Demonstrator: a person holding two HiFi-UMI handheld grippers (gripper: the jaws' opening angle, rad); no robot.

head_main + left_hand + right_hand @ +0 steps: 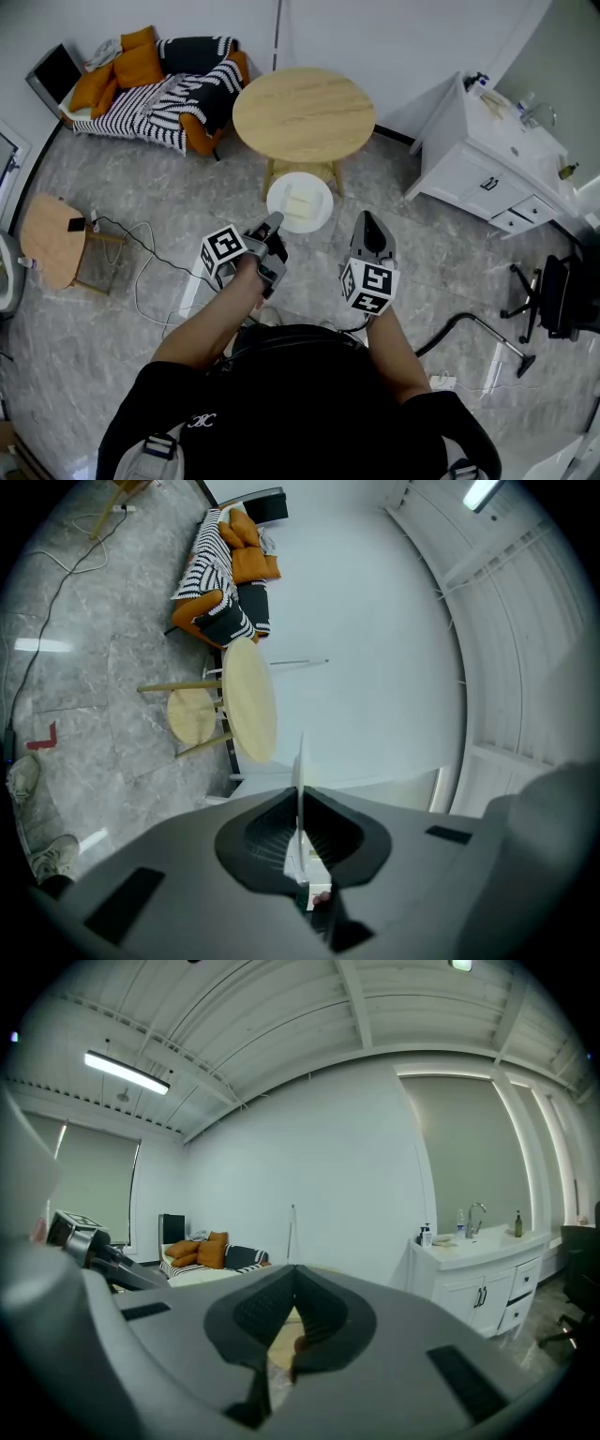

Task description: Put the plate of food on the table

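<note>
A white plate [300,202] with pale slices of food hangs over the floor, just in front of the round wooden table [303,112]. My left gripper [275,223] is shut on the plate's near rim. In the left gripper view the plate [300,780] shows edge-on, clamped between the jaws of the left gripper [300,808], with the round table [249,700] beyond it. My right gripper [367,220] is to the right of the plate and apart from it. In the right gripper view the right gripper [293,1274] has its jaws shut with nothing between them.
A sofa [159,84] with a striped blanket and orange cushions stands at the back left. On the right is a white sink cabinet [497,159]. A small wooden side table [52,239] and loose cables [141,277] lie to the left. An office chair [558,295] and a hose [478,328] are at the right.
</note>
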